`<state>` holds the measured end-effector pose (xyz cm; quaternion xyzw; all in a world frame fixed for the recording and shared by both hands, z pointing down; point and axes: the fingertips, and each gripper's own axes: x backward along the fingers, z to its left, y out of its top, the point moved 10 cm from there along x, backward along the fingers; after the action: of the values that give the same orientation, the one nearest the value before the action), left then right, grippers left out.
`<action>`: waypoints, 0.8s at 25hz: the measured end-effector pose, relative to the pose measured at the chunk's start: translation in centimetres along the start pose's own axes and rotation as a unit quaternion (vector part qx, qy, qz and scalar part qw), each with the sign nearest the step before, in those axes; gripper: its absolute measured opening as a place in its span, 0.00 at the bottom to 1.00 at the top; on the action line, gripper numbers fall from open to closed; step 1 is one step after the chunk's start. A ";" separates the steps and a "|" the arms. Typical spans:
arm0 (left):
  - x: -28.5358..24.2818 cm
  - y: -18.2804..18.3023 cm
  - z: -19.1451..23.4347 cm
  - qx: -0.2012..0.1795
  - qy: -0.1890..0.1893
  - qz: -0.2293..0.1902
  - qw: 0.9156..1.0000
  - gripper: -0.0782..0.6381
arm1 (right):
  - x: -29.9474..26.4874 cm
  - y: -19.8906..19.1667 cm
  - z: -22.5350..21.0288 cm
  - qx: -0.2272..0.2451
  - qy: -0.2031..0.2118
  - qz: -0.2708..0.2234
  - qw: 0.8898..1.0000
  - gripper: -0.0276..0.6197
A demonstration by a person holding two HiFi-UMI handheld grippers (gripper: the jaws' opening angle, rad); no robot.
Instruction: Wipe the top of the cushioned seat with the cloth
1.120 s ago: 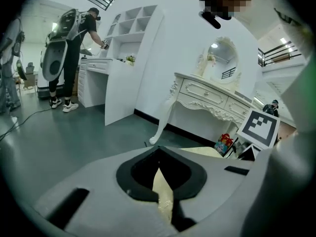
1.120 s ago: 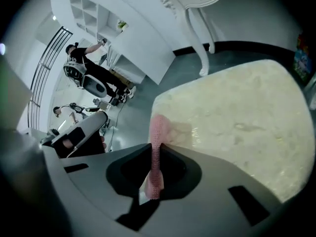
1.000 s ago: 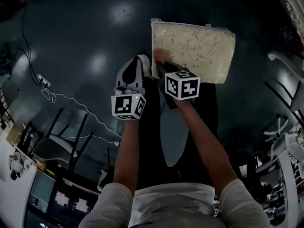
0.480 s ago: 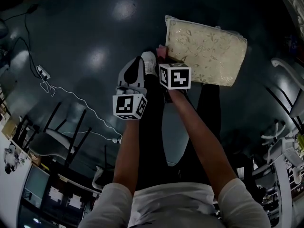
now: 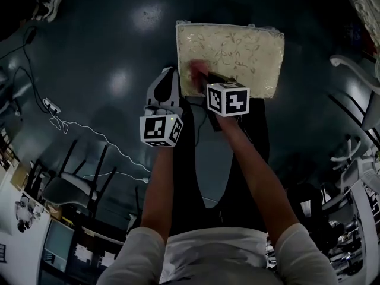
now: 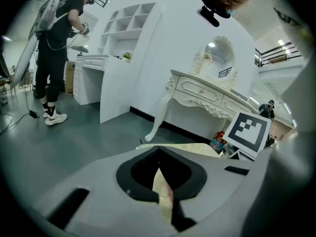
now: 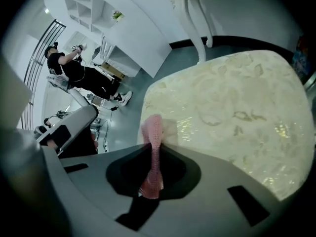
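Your head camera looks steeply down past your forearms, so the cushioned seat point(image 5: 237, 49) lies well below on the dark floor point(image 5: 89, 34), with both grippers mid-frame. The camera on your left gripper point(image 5: 168, 76) rides low and looks almost level across the room at the white dressing table point(image 6: 207, 93); only the seat's near edge shows past its jaws. The camera on your right gripper point(image 5: 202, 76) tilts down, close over the seat's top. All three views share the seat. Both gripper views also share the dressing table and a standing person point(image 6: 57, 43) in the background.

Dark floor point(image 5: 89, 34) carries cushioned seat point(image 5: 237, 49) and white cable point(image 5: 83, 123).
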<state>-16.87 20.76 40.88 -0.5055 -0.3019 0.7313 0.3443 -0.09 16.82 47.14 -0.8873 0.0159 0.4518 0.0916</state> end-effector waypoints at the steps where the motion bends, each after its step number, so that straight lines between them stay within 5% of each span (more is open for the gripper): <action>1: -0.4 -0.1 -0.8 -0.002 -0.006 0.002 1.000 0.13 | 0.7 0.0 -1.0 -0.006 -0.005 -0.005 1.000 0.09; 14: -5.6 -1.1 -10.2 -0.018 -0.063 0.020 0.998 0.12 | 10.4 -0.9 -13.2 -0.079 -0.058 -0.066 0.993 0.10; 20: -7.8 -1.5 -13.8 -0.025 -0.087 0.026 0.996 0.12 | 13.6 -1.1 -16.5 -0.062 -0.125 -0.067 0.988 0.09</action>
<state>-1.57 16.59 41.95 -0.4557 -0.3358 0.7736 0.2848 21.29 15.76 45.84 -0.8268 -0.0835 0.5521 0.0674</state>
